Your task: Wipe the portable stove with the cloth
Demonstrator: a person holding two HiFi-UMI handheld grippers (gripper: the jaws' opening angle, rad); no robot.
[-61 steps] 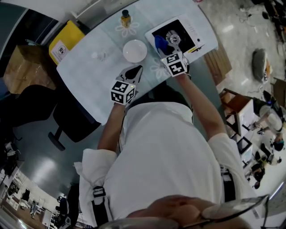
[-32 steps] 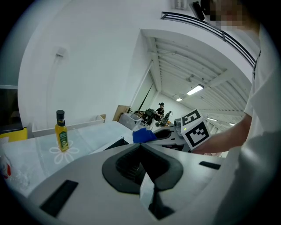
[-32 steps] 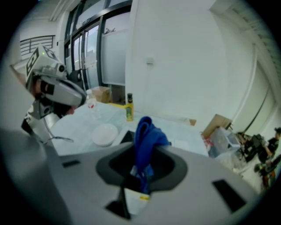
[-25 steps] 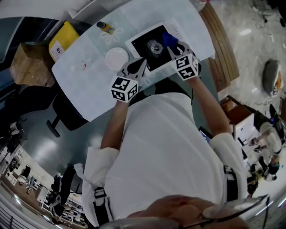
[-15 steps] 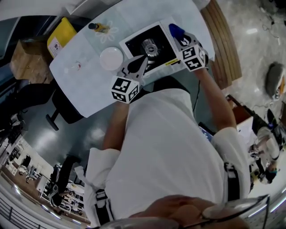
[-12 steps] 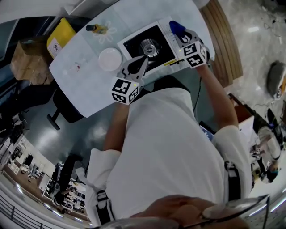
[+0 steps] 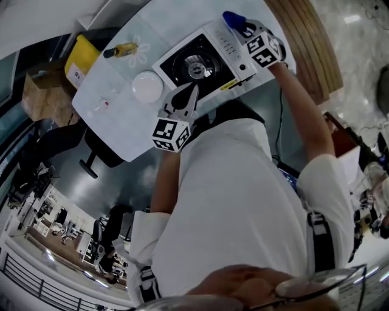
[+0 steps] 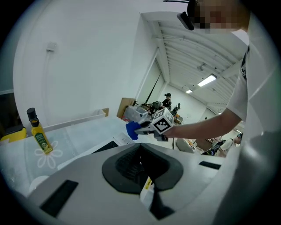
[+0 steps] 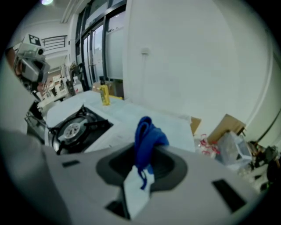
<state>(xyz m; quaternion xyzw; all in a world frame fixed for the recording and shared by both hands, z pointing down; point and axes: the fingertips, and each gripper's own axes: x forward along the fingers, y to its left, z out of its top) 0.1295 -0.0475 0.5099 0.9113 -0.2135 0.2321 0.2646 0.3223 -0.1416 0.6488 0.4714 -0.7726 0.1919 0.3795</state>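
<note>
Fingers of the right gripper (image 7: 241, 25) are clamped on the blue cloth (image 7: 230, 17). It sits at the top of the head view, at the upper-right end of the portable stove (image 7: 182, 68); whether the cloth touches the stove is unclear. The left gripper (image 7: 194, 92) has its fingers together with nothing between them, and its tip is at the stove's lower edge. Left of the stove on the pale table (image 7: 115, 124) sit a white bowl (image 7: 148, 87) and a yellow oil bottle (image 7: 120, 50).

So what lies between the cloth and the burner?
Only the stove's bare white side panel, seen in the head view; the right gripper holds the cloth.
</note>
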